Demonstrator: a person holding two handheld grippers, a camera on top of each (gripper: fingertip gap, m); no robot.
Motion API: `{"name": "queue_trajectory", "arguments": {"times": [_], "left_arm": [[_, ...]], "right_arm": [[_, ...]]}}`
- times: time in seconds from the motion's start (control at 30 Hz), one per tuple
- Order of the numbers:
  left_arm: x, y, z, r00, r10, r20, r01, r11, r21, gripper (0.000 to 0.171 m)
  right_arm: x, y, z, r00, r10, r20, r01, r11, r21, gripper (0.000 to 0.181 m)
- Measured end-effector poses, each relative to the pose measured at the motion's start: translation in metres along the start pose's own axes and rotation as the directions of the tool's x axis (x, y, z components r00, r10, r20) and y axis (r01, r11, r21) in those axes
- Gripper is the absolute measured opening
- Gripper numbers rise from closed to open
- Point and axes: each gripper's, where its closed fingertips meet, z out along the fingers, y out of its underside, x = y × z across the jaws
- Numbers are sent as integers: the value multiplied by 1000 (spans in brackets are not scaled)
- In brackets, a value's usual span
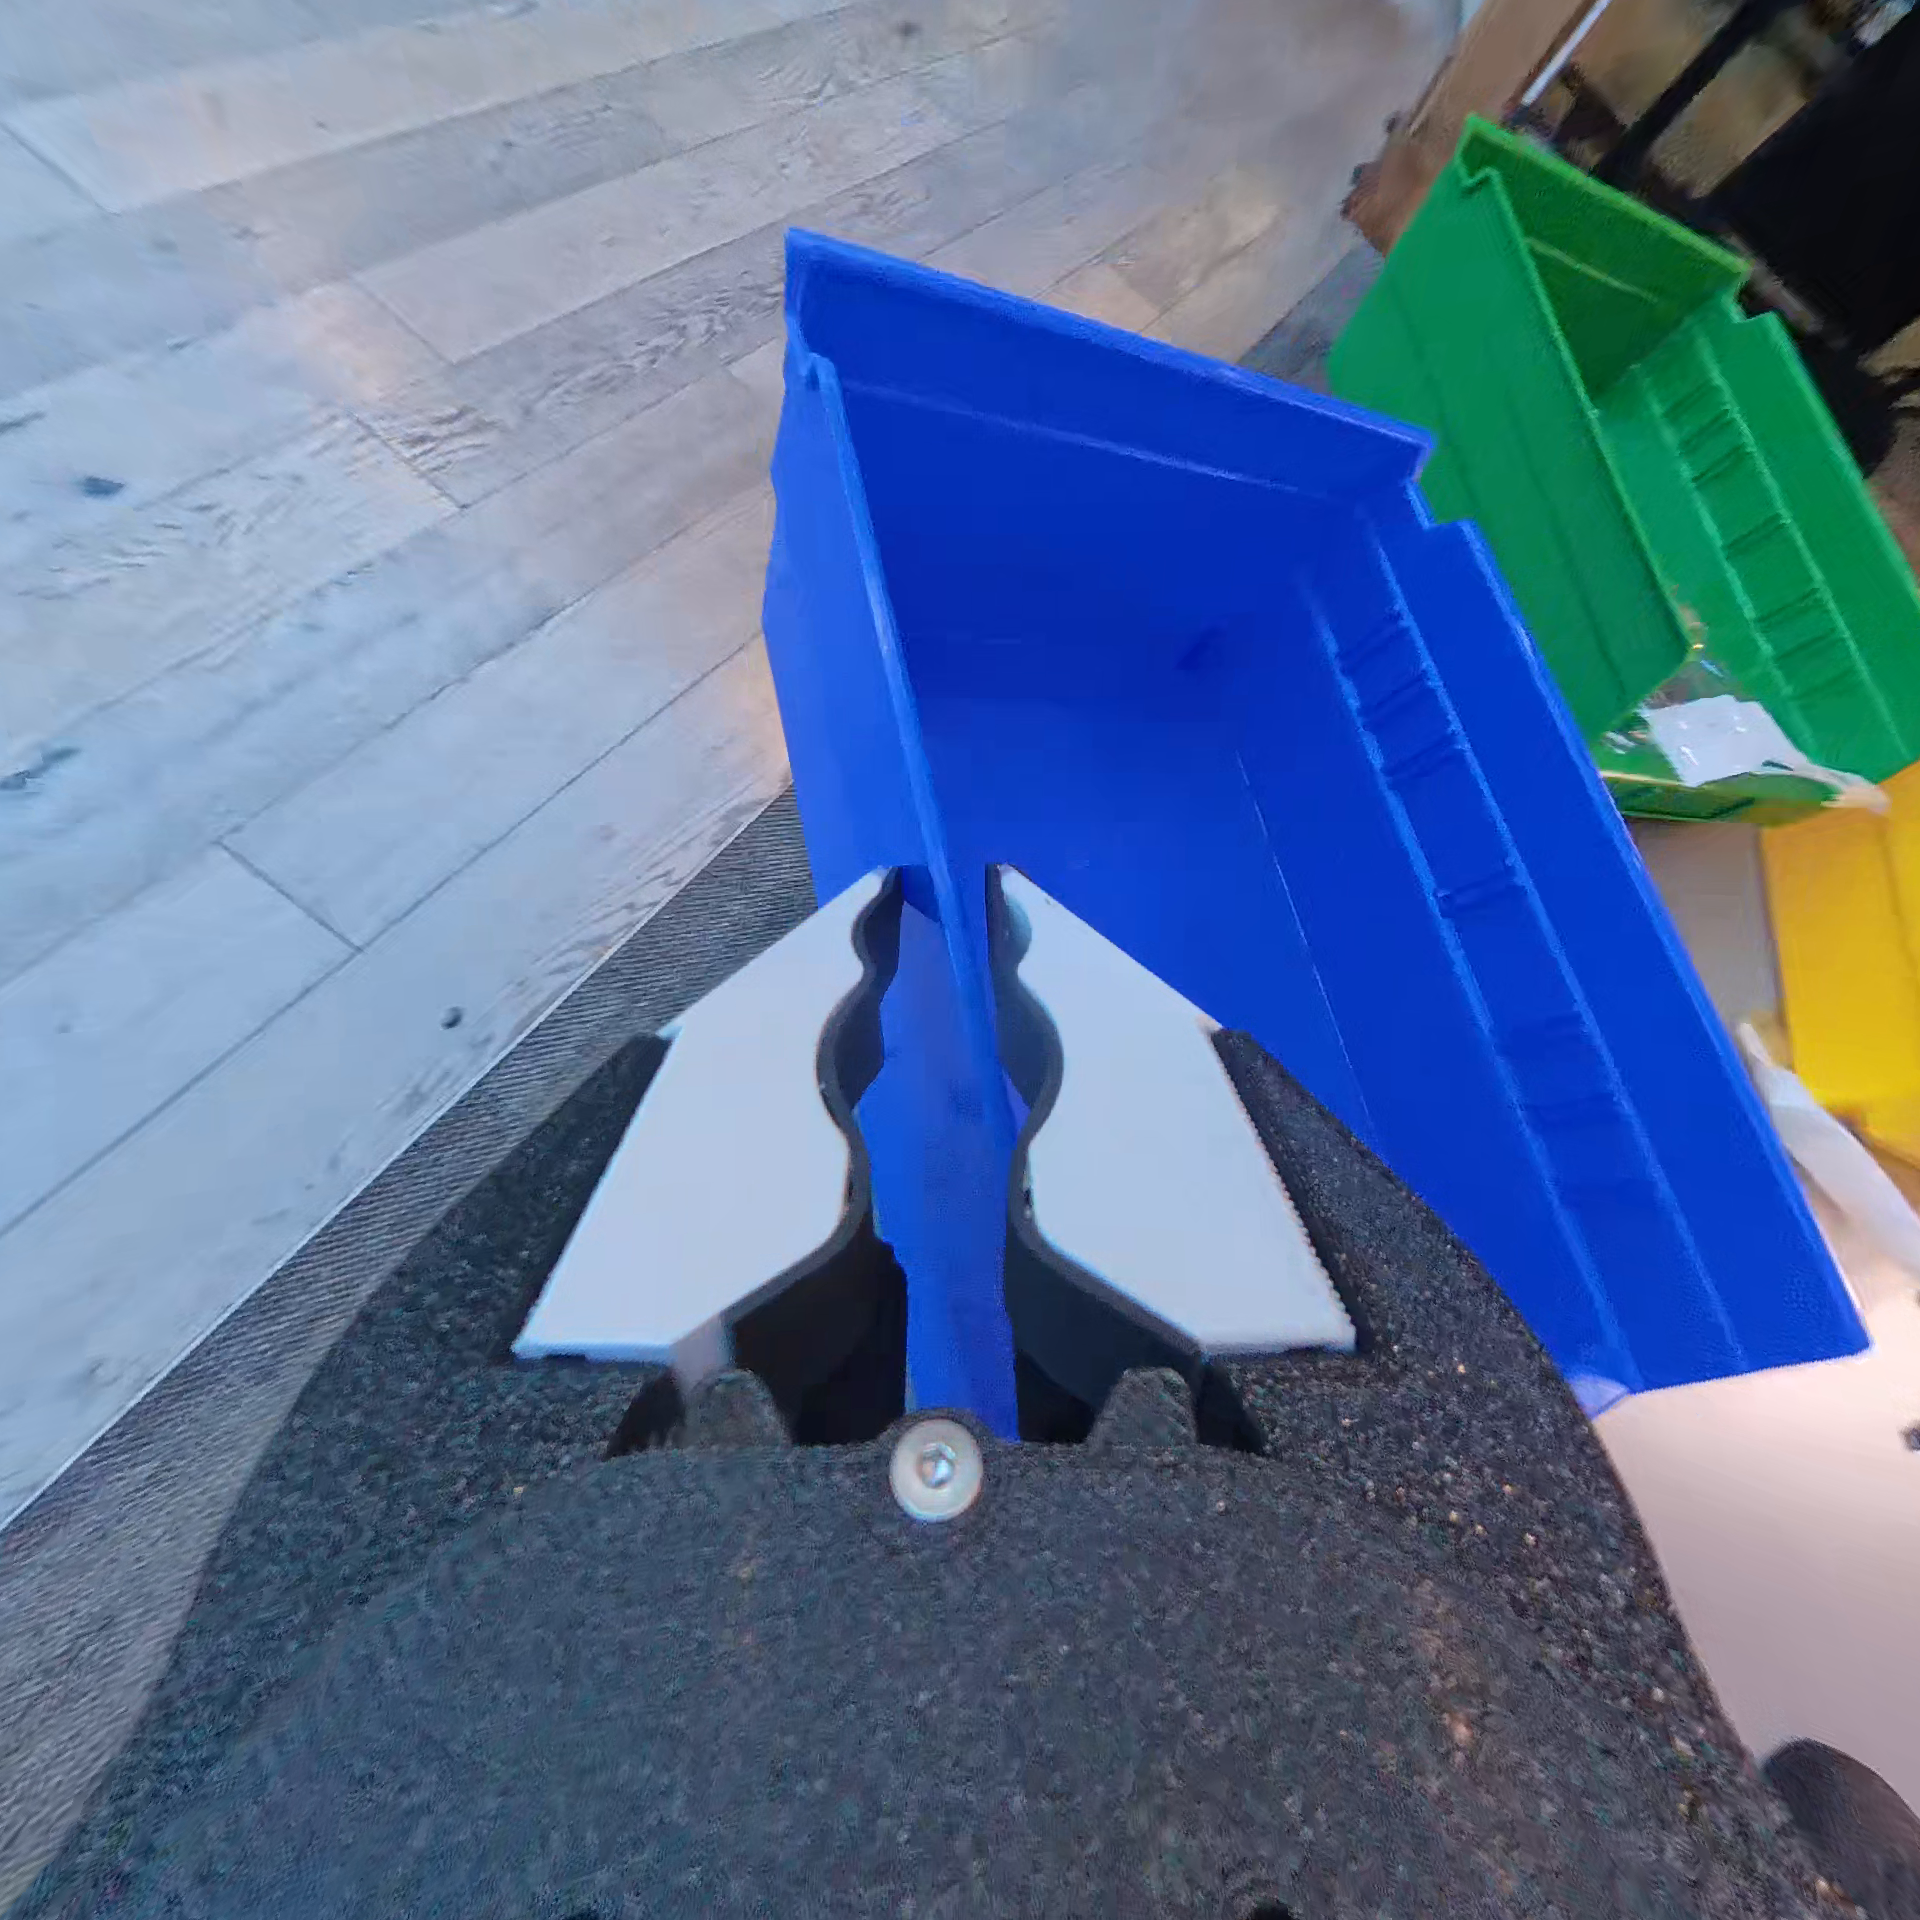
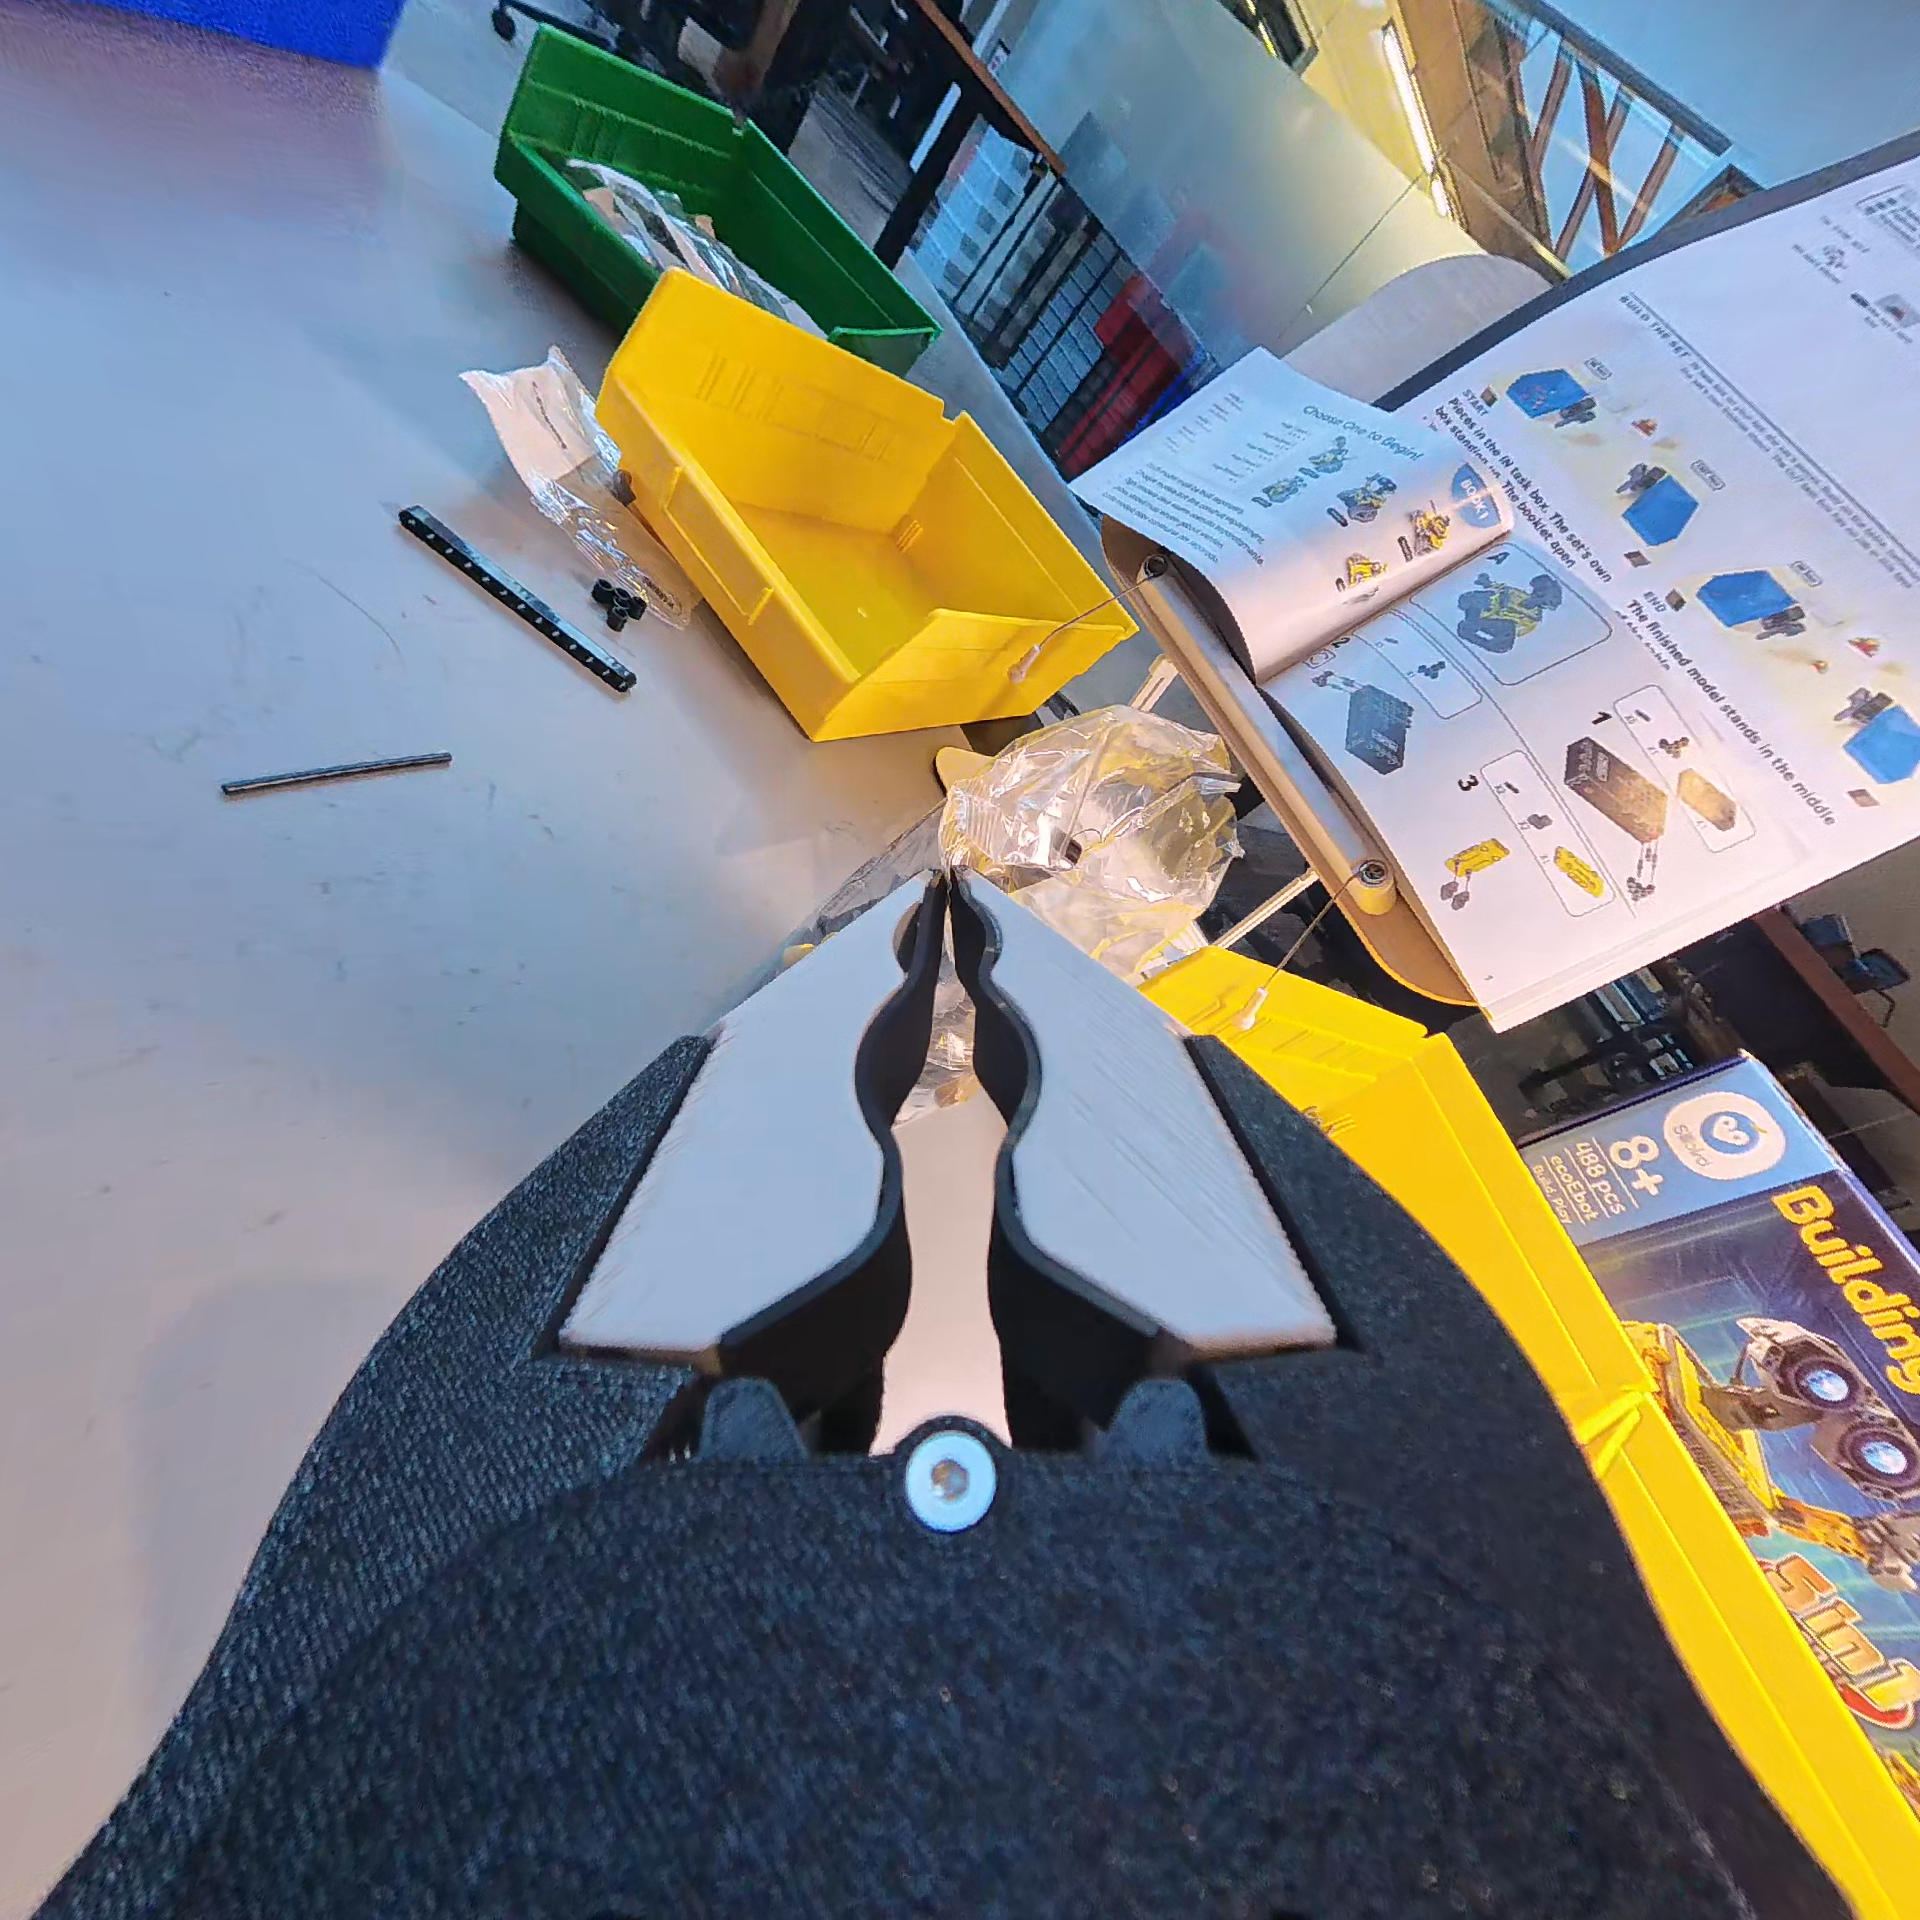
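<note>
My left gripper (image 1: pixel 943 883) is shut on the side wall of an empty blue plastic bin (image 1: pixel 1122 644). It holds the bin tilted in the air, partly out over the table edge and the wood floor (image 1: pixel 312 520). A corner of the blue bin also shows in the right wrist view (image 2: pixel 260 21). My right gripper (image 2: pixel 948 883) has its tips together on a crumpled clear plastic bag (image 2: pixel 1101 810). Clear plastic also shows between its fingers. It holds the bag above the grey table (image 2: pixel 208 987), near an empty yellow bin (image 2: pixel 862 540).
A green bin (image 2: pixel 665 156) with bags stands behind the yellow one; it also shows in the left wrist view (image 1: pixel 1621 468). A black holed beam (image 2: pixel 514 597), a thin rod (image 2: pixel 335 774), small black pieces (image 2: pixel 618 603) and another bag (image 2: pixel 561 457) lie on the table. An open booklet on a stand (image 2: pixel 1558 644), a second yellow bin (image 2: pixel 1455 1195) and a toy box (image 2: pixel 1766 1351) are on the right. Spacing between my two grippers at the tips: around 75 cm. The right tips stand about 20 cm off the thin rod (image 2: pixel 335 774).
</note>
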Motion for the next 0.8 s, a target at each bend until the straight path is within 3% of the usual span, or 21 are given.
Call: {"name": "queue_trajectory", "arguments": {"times": [0.13,0.27,0.33,0.4,0.47,0.53,0.6,0.7,0.73,0.8], "left_arm": [[26,10,6,993,1,-122,-2,1000,-10,26],[79,21,17,956,187,-226,-203,978,-50,70],[106,30,21,929,253,-268,-286,954,-92,79],[110,20,19,887,447,-113,-456,886,-79,64],[137,-7,2,750,659,61,-661,750,25,56],[204,-10,-12,656,754,13,-747,647,153,50],[286,27,-20,552,799,-241,-765,599,236,45],[374,117,-19,387,711,-587,-798,577,172,45],[390,144,-9,358,687,-632,-825,550,129,43],[404,185,27,361,700,-616,-882,472,19,28]], "right_arm": [[2,2,-1,1000,9,-9,-9,1000,-3,0],[2,2,-1,1000,20,-10,-20,1000,1,0],[1,2,0,1000,22,-8,-22,1000,1,0],[-1,3,1,1000,20,-8,-20,1000,-1,0],[-2,3,1,1000,22,-7,-22,1000,-3,0],[-3,3,1,1000,28,-3,-28,1000,2,0],[-5,4,3,1000,28,4,-28,1000,1,0],[-9,5,5,1000,25,13,-25,1000,-3,1],[-10,5,5,1000,25,18,-25,1000,-3,1],[-12,5,6,1000,20,23,-20,1000,-3,1]]}}
